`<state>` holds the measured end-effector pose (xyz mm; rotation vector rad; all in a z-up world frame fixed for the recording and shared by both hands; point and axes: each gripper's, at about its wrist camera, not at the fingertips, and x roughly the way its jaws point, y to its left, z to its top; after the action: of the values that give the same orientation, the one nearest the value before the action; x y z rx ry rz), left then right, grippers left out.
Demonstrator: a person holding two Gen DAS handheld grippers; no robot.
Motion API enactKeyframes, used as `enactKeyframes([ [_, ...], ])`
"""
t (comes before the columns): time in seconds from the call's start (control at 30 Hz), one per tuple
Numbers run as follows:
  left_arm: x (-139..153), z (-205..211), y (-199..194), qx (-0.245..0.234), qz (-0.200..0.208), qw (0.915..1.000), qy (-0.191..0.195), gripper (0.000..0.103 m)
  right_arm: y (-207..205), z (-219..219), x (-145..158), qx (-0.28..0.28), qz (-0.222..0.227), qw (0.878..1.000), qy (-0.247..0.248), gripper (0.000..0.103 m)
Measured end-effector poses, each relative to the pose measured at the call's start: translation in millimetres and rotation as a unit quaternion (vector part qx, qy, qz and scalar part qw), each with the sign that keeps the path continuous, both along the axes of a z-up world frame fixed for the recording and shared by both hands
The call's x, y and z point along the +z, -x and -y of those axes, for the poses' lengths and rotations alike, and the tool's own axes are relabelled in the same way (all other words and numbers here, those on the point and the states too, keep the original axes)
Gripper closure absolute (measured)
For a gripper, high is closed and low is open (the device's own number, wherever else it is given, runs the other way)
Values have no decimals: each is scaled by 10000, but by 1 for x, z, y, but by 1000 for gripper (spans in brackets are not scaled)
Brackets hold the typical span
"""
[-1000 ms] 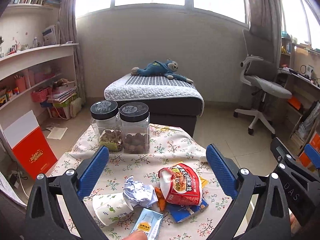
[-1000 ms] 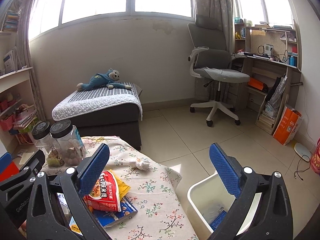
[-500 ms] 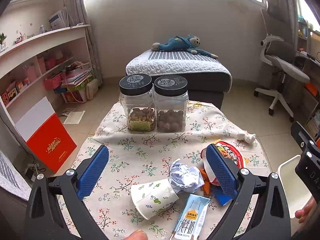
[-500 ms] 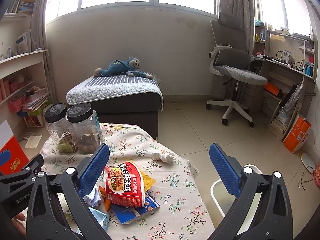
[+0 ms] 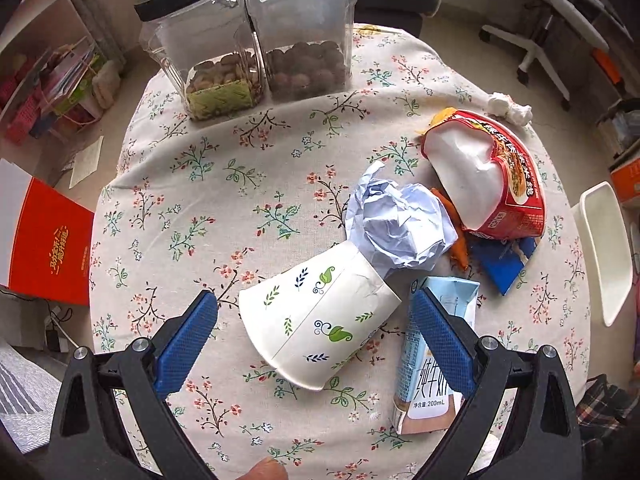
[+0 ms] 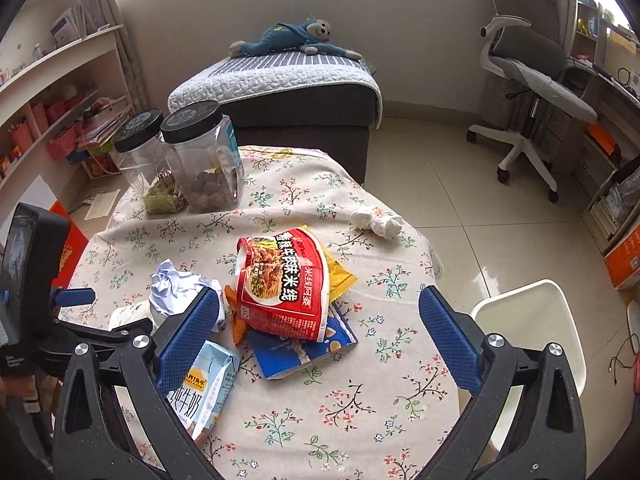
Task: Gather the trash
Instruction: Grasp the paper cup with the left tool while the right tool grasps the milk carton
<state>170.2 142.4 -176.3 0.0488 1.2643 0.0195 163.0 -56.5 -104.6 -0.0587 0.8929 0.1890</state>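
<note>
A tipped white paper cup (image 5: 320,320) with leaf prints lies on the flowered tablecloth (image 5: 224,200), and my open left gripper (image 5: 314,320) straddles it without touching. Beside it lie a crumpled paper ball (image 5: 400,228), a light blue milk carton (image 5: 434,360), a red snack bag (image 5: 492,184), a blue wrapper (image 5: 504,264) and a white tissue wad (image 5: 510,108). My right gripper (image 6: 320,328) hangs open above the red snack bag (image 6: 284,280) and blue wrapper (image 6: 300,352), with the milk carton (image 6: 204,388) at its left finger. The white bin (image 6: 532,344) stands on the floor to the right.
Two black-lidded clear jars (image 5: 256,36) with snacks stand at the table's far side. A red box (image 5: 48,248) leans on the floor at left. A daybed (image 6: 280,80) with a plush monkey and an office chair (image 6: 532,80) stand beyond the table.
Both grippers have dropped closer to the table and tilted down. The left one now brackets the paper cup; the right one hovers over the red snack bag.
</note>
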Motion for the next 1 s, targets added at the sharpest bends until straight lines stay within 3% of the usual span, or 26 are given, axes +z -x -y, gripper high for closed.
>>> enactKeyframes([
  [0.27,-30,8,-2,-721,-212,9968,-288,9,6,-11,-15,305,-341,9985,299,7],
  [0.33,-36,12,1,-914,-231,9947,-407,27,3,-8,-20,256,-511,9982,206,7],
  [0.4,-34,13,6,-1056,-173,9932,-464,39,-1,-6,-28,215,-736,9970,75,7],
  [0.53,-11,4,18,-1030,-66,9941,-330,50,-2,-15,-52,230,-1312,9908,-217,7],
  [0.57,-4,0,23,-970,-12,9949,-258,63,-2,-20,-61,261,-1482,9882,-278,7],
  [0.6,2,-6,26,-874,3,9959,-225,95,-1,-26,-68,288,-1644,9855,-322,7],
  [0.63,6,-13,28,-715,-20,9973,-183,99,-1,-33,-77,316,-1794,9827,-346,7],
  [0.77,13,-39,36,-233,0,9997,76,98,5,-65,-100,480,-2073,9769,-174,7],
  [0.83,8,-45,38,-170,-26,9998,115,85,7,-72,-100,410,-1980,9793,-79,7],
  [0.9,8,-45,39,-246,-11,9997,51,47,7,-67,-92,238,-1859,9821,-176,7],
  [1.0,11,-39,39,-459,12,9989,82,47,4,-50,-76,-25,-1680,9848,-435,7],
])
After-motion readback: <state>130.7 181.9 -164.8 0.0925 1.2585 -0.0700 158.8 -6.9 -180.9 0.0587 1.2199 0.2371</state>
